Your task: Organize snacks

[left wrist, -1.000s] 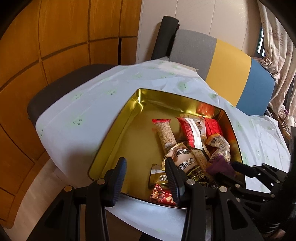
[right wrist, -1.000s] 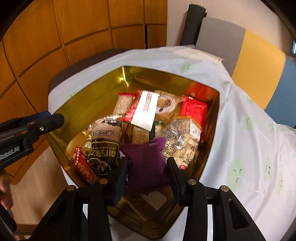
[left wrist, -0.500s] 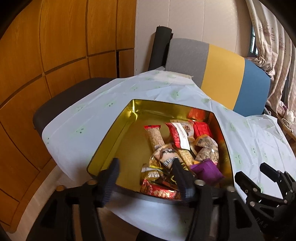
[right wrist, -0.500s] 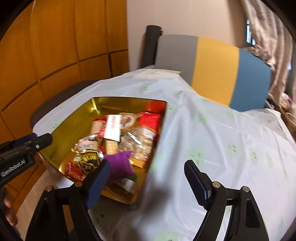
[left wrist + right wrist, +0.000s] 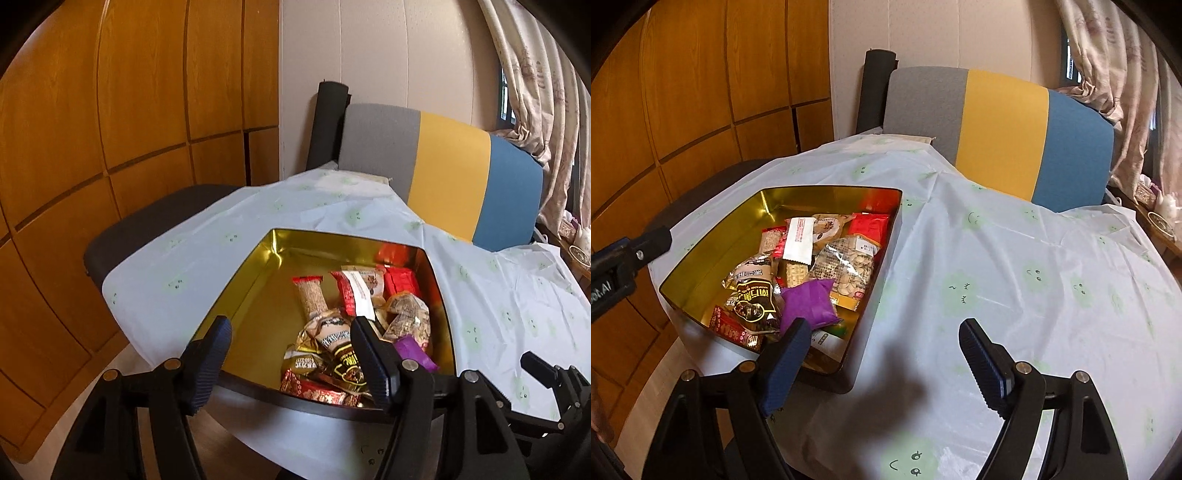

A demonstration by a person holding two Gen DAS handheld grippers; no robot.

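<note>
Both tongs gaping, empty: right tongs (image 5: 882,354) nearer purple packet (image 5: 809,302), just ahead-left inside gold tin (image 5: 886,240); left tongs (image 5: 291,354) over tin's near-left corner.

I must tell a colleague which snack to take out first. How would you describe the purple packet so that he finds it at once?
On the table's pale cloth stands a gold tin of snacks. Look at its near right corner: the purple packet lies there on top of the pile. It is the only plain, unprinted purple one, pillow-shaped.

At the left edge of the right wrist view, the left gripper (image 5: 631,254) bears white letters ending "ot.AI"; snack print is unreadable.
</note>
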